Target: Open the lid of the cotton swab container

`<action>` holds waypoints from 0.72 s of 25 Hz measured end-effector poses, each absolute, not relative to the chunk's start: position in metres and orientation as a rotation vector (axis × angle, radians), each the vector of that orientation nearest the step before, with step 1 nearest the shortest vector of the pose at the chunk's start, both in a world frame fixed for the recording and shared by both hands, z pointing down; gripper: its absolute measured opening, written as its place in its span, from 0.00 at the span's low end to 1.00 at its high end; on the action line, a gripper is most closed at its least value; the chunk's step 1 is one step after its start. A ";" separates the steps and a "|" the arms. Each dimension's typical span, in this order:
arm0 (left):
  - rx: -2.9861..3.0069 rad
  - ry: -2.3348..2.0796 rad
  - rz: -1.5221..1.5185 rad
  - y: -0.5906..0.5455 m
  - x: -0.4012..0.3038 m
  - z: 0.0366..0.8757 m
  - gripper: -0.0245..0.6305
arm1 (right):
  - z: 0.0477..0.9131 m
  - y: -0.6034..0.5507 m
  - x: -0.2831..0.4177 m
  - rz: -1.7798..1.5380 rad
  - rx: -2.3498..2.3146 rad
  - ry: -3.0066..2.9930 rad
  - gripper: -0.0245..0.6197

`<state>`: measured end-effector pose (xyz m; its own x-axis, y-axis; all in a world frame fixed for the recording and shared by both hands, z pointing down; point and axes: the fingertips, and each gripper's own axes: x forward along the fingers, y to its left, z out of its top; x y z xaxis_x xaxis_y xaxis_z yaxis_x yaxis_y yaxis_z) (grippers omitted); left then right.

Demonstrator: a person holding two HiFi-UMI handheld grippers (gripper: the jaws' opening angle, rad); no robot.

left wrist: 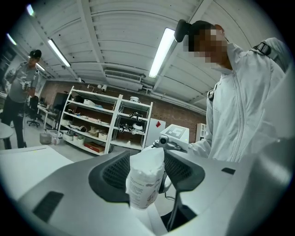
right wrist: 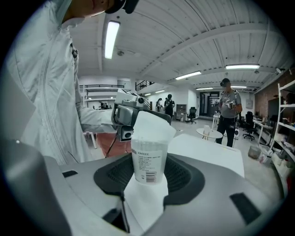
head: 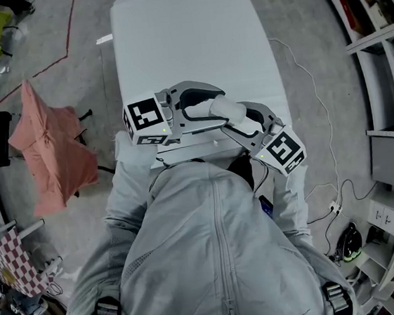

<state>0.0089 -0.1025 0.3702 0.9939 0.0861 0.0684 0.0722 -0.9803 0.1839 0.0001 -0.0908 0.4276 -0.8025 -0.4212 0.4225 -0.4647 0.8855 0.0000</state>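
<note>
Closest thing in the head view is the person's grey zip jacket (head: 215,257), filling the bottom half. Past it is a long white table (head: 184,49) with a bare top.

Both tools are up off the near end of the table. The left gripper (left wrist: 146,171) comes in level from the table's left side and the right gripper (right wrist: 149,175) angles in from the right. Each has its jaws spread wide and clamped on the cotton swab container (head: 225,106), one per end, so it hangs in the air between them over the table's near edge. My guess is that one side anchors the labelled body while the other works the wider white lid (right wrist: 152,125), which doesn't look off yet.

It's a workshop room with a concrete floor. A pink cloth (head: 51,152) is draped over something left of the table, a white cable (head: 304,70) snakes along its right side, and shelving (head: 374,41) stands further right.
</note>
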 end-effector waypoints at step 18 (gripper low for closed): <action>3.016 0.158 0.169 -0.097 0.011 0.380 0.41 | 0.443 -0.085 0.003 0.184 0.624 -2.633 0.38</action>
<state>0.0111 -0.0973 0.3798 0.9884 0.1100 0.1049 0.0970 -0.9878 0.1216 0.0034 -0.0847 0.4433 -0.8082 -0.3981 0.4340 -0.4546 0.8902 -0.0299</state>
